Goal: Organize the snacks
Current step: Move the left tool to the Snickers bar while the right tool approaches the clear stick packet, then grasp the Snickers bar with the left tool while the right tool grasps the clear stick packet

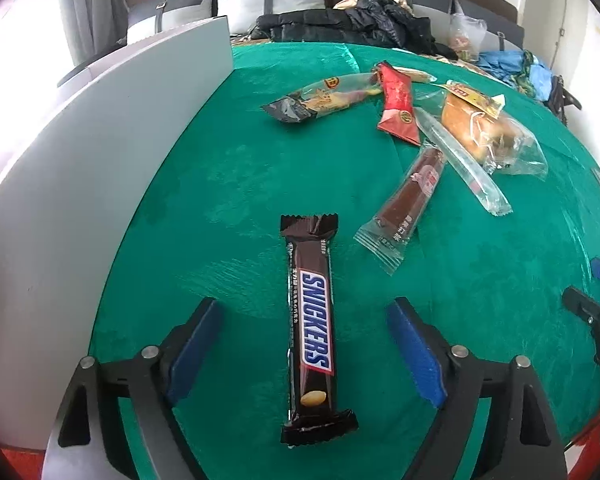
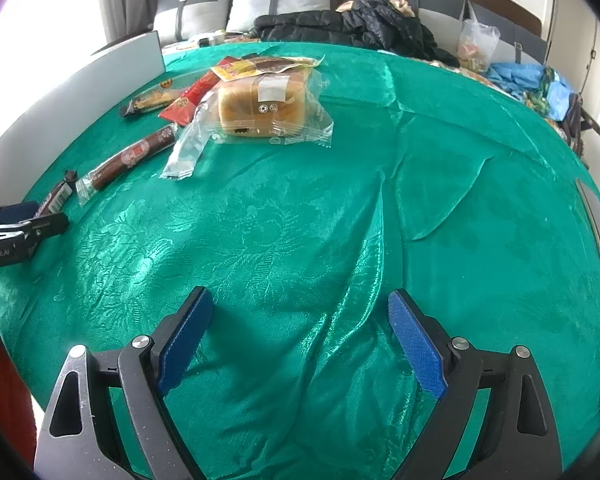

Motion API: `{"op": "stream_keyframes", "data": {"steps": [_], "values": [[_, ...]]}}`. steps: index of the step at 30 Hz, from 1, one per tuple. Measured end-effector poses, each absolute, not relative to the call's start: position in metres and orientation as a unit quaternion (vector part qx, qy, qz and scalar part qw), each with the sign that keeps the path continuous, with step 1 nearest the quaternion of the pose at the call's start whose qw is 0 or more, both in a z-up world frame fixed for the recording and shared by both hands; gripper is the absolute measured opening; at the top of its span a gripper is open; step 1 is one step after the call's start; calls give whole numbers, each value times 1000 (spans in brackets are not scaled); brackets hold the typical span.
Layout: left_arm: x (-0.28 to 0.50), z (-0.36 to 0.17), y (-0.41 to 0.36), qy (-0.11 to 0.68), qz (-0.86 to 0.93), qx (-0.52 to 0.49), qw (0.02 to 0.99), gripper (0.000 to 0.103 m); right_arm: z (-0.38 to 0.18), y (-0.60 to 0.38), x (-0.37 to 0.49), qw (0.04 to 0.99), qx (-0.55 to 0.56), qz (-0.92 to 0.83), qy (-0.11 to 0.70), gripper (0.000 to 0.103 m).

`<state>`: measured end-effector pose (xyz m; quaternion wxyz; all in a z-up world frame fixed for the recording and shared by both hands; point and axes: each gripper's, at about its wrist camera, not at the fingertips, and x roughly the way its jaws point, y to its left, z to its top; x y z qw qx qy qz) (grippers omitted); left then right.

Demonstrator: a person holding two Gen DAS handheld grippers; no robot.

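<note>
A Snickers bar lies lengthwise on the green cloth, right between the blue pads of my left gripper. The jaws stand wide and neither pad touches the bar. Beyond it lie a dark sausage stick in clear wrap, a long clear packet, wrapped bread, a red packet and a black-ended snack. My right gripper is open over bare cloth, far from the bread. At that view's left edge are the left gripper and the Snickers bar.
A white board stands upright along the cloth's left side. Behind the table is a bed with grey pillows, a black jacket, a plastic bag and blue cloth. A person's red sleeve shows at lower left.
</note>
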<state>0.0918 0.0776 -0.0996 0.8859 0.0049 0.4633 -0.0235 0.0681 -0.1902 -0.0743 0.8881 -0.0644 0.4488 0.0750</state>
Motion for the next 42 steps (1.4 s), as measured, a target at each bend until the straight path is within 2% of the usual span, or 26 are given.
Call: {"op": "stream_keyframes", "data": {"steps": [4,11,15,18,21,24,26,27,28,29,30,31,37,38,42], "values": [[92,-101,76,458,-25,6,889,91,-74,-190,68,888,-65,76,448,92],[88,-100,76,457,-27,10,889,91,-76,-191,62,897,-65,80,430,92],[85,-100,80,457,-25,5,889,90,-68,-192,77,882,-48,92,460,91],[84,-100,83,457,-24,3,889,84,-48,-187,108,883,30,112,456,90],[84,-97,87,459,-23,-3,888,74,-47,-152,154,856,40,145,494,88],[83,-95,91,461,-22,-7,887,64,-55,-115,189,839,2,153,522,72],[83,-95,93,461,-22,-8,887,59,-61,-100,204,833,-14,147,533,36],[82,-95,93,460,-22,-6,887,53,-63,-96,207,832,-19,142,536,31],[82,-94,93,460,-26,-4,888,42,-63,-96,206,833,-20,142,534,20],[83,-94,92,459,-27,-1,888,36,-63,-97,205,828,-12,146,540,20],[82,-94,92,460,-28,1,887,20,-61,-99,200,825,-6,148,546,20],[83,-93,92,461,-31,0,887,17,-59,-102,191,820,-2,154,551,20],[79,-90,99,471,-58,-31,879,17,-52,-136,113,798,-2,170,579,21],[79,-90,98,472,-62,-36,879,17,-54,-138,108,796,-7,167,581,24],[77,-88,96,472,-74,-41,878,17,-49,-130,117,811,-46,156,562,29]]}}
